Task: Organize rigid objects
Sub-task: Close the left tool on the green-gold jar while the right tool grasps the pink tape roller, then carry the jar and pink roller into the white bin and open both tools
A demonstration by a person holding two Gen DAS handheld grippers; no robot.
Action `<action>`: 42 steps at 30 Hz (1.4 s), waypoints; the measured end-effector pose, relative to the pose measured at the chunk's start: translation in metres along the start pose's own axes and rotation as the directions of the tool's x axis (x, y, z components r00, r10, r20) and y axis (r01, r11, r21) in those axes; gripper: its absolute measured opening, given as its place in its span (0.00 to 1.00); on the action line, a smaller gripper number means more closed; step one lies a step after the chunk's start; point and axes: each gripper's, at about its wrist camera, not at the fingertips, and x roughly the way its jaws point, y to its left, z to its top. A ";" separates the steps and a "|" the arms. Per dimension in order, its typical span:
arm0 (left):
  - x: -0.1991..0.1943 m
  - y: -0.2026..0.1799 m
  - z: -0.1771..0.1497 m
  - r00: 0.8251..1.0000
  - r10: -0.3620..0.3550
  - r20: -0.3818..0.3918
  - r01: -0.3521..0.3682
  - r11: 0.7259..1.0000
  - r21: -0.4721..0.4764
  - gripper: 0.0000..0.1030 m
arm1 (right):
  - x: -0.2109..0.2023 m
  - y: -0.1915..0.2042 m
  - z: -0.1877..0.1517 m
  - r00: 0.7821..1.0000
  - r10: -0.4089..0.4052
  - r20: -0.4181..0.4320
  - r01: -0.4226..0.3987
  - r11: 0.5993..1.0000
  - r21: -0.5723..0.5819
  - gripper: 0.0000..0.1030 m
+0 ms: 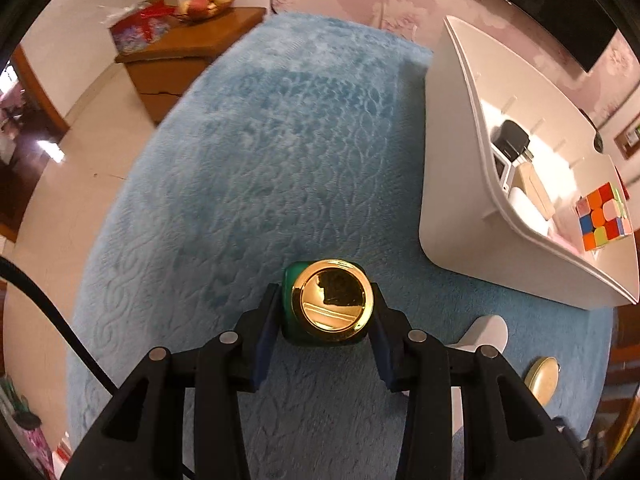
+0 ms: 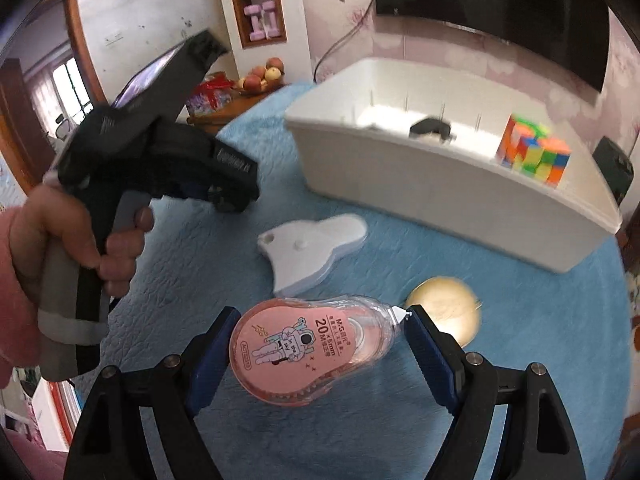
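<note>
The pink tape dispenser [image 2: 308, 354] sits flat-side up between the right tongs [image 2: 316, 352], pinched end to end, its long axis running across from jaw to jaw and its white tip pointing right. Gripped by the ends, it should drop lengthwise into the white bin [image 2: 440, 196] at the far right. The left tongs [image 1: 326, 322] are clamped on a green jar [image 1: 296, 312], gold lid toward the camera. Both hang over the blue blanket [image 1: 260, 160].
</note>
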 end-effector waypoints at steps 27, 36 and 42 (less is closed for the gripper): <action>-0.076 -0.057 0.047 0.974 -0.001 0.228 -0.007 0.999 0.034 0.43 | -0.041 -0.110 0.084 0.938 -0.207 0.280 0.202 0.978 0.045 0.81; -0.076 -0.101 0.058 0.967 -0.001 0.255 -0.032 0.992 0.126 0.43 | -0.030 -0.141 0.086 0.933 -0.232 0.275 0.209 0.972 0.109 0.81; -0.068 -0.125 0.060 0.972 -0.011 0.234 -0.027 0.986 0.162 0.43 | -0.020 -0.159 0.087 0.946 -0.214 0.245 0.178 0.971 0.160 0.81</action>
